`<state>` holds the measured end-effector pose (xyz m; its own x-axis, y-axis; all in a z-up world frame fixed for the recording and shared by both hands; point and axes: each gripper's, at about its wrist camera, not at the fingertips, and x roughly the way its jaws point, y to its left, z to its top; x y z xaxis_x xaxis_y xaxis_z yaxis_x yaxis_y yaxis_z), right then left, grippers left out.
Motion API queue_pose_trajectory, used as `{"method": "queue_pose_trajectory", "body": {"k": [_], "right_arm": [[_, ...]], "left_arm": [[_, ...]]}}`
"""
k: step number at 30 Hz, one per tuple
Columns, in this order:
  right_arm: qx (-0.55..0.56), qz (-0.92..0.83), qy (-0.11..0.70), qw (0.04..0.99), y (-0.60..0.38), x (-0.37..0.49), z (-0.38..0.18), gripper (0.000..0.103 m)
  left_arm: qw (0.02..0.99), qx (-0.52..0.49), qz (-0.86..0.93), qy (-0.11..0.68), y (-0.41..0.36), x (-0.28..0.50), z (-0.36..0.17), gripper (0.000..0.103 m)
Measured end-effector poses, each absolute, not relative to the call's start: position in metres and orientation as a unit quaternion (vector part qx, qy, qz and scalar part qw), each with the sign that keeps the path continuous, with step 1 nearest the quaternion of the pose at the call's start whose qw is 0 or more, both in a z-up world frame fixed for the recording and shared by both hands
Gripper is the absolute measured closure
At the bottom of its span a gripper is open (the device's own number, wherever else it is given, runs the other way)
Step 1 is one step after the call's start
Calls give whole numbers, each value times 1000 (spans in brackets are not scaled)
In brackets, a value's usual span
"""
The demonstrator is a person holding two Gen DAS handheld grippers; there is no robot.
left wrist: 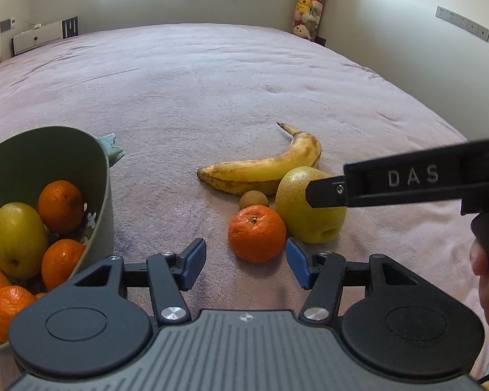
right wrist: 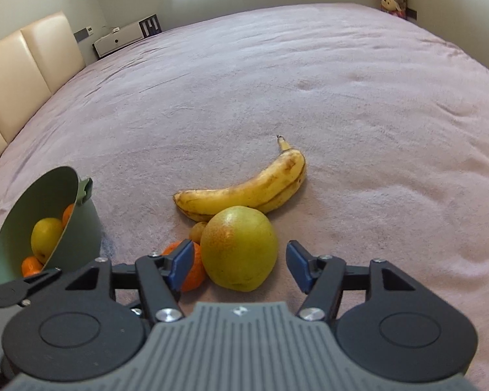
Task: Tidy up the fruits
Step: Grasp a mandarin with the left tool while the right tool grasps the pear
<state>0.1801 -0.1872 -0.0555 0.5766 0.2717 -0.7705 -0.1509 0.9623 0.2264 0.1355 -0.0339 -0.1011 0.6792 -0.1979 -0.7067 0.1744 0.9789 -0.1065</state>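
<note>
On the pink blanket lie a banana, a green-yellow pear, a mandarin and a small brown fruit. A green bowl at the left holds a pear and several mandarins. My left gripper is open, just in front of the loose mandarin. My right gripper is open, its pads on either side of the loose pear without touching it; in the left wrist view one finger hangs over the pear.
The blanket covers a wide bed. A cream padded headboard runs along the left. A white box and a column of plush toys stand by the far wall. A hand shows at the right edge.
</note>
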Motion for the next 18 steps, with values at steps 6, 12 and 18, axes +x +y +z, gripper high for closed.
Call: {"method": "queue_pose_trajectory", "body": {"k": [6,12,18], "right_arm": [[101,111,463,874,-190,191,-68,40],[116,110,473,866,-192,198,-76,39],[129,111,478,862,-192,203,-82,39]], "left_arm": [[917,-6,-106,385,-38,143,-106,36],[912,-14,-111,395,-38,150,-112,37],[910,-23,-120,397,-38,155,-114,42]]}}
